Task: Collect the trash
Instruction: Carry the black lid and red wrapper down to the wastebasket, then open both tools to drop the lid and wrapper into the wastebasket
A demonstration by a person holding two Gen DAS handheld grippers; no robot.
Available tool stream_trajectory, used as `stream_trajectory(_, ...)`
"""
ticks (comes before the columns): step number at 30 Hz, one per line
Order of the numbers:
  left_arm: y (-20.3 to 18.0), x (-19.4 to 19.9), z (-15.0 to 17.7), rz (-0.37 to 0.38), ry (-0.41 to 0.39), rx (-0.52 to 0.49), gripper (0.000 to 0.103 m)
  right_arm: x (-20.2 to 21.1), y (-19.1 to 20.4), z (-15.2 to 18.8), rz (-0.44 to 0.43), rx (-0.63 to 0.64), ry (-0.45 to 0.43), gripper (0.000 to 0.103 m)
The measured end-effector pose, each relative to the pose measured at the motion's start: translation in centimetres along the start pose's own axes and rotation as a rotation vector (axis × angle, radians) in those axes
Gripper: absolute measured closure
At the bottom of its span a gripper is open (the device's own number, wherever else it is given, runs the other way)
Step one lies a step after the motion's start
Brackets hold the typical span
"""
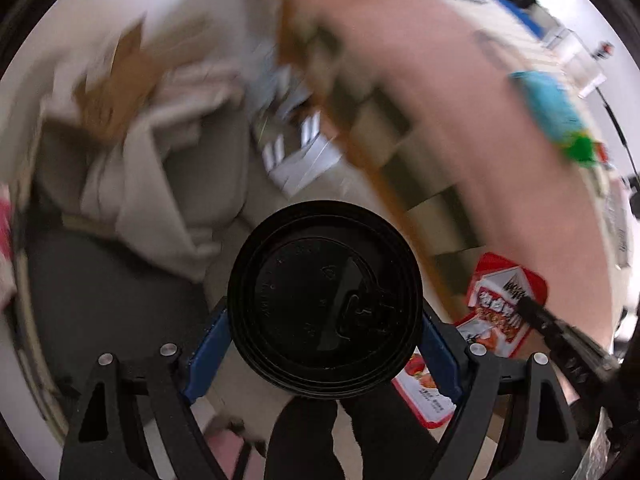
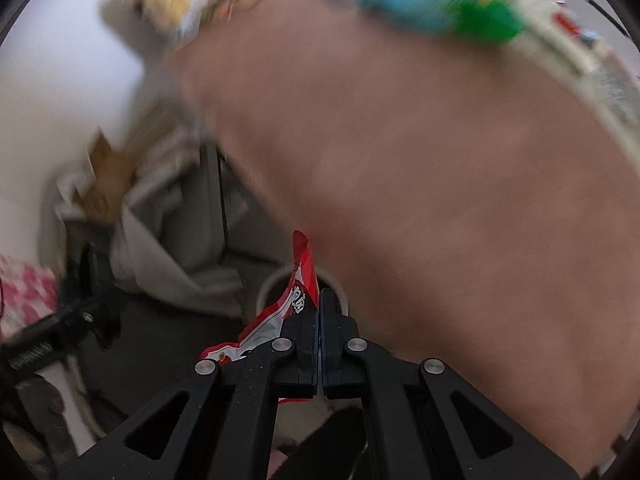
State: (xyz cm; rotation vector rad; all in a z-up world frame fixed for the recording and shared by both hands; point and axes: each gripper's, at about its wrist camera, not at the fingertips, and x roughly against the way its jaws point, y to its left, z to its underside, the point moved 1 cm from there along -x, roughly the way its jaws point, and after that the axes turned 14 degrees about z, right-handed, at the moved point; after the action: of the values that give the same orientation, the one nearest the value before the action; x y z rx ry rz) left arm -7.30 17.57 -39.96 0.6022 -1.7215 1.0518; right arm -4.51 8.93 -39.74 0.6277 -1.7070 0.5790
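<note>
My left gripper (image 1: 324, 336) is shut on a cup with a black plastic lid (image 1: 324, 300); its blue pads (image 1: 210, 356) press the cup's sides. My right gripper (image 2: 319, 312) is shut on a red and white snack wrapper (image 2: 298, 300), which also shows in the left wrist view (image 1: 500, 304) beside the right gripper's dark tip (image 1: 536, 316). Both are held in the air off the edge of a pinkish-brown table (image 2: 440, 180). A white round rim (image 2: 272, 284), perhaps a bin, lies below the wrapper.
A blue and green packet (image 2: 432, 12) lies on the far side of the table, also in the left wrist view (image 1: 556, 112). Cardboard (image 1: 116, 84) and grey-white sheets (image 1: 160, 184) are piled on the floor to the left. Both views are motion-blurred.
</note>
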Motion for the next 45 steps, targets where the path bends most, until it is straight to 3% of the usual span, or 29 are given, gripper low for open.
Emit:
stream_trajectory(7,10.7,-11.1,1.6,0.039,0.098,0.179,0.017,-14.2,6.5,3.3,0.048,0.12,0.1,0.102)
stream_trajectory(12,15.4,-19.0,2.2,0.039,0.134,0.232,0.011,-23.8,9.3,4.3,0.073,0.191,0.137,0.101)
stream_trajectory(13,16.0,-20.4,2.3,0.033,0.146,0.234,0.006,-25.4,9.6,4.4,0.074,0.209,0.15,0.099)
stream_trajectory(15,17.1,-22.5,2.7,0.011,0.155,0.231,0.005,-29.0,10.5,5.0,0.071,0.254,0.2,0.094)
stream_trajectory(17,18.1,-24.2,3.2,-0.01,0.159,0.234,0.005,-31.5,10.9,5.6,0.071,0.282,0.232,0.081)
stream_trajectory(19,18.6,-24.9,3.6,-0.021,0.156,0.234,0.005,-33.0,11.2,6.1,0.091,0.308,0.242,0.039)
stream_trajectory(20,18.9,-25.3,3.9,-0.034,0.159,0.233,0.005,-33.5,11.3,6.4,0.098,0.321,0.247,0.025)
stream_trajectory(21,19.2,-25.2,4.0,-0.04,0.161,0.233,0.005,-33.8,11.4,6.6,0.117,0.335,0.246,0.008)
stream_trajectory(22,19.3,-25.2,4.3,-0.05,0.161,0.235,0.005,-33.9,11.4,6.8,0.132,0.341,0.239,0.005)
stream_trajectory(30,19.3,-22.6,5.8,-0.158,0.125,0.217,0.005,-31.6,11.6,6.9,0.221,0.371,0.215,0.004)
stream_trajectory(45,15.5,-14.0,7.3,-0.177,0.076,0.212,0.005,-20.8,11.3,5.9,0.211,0.354,0.147,0.004)
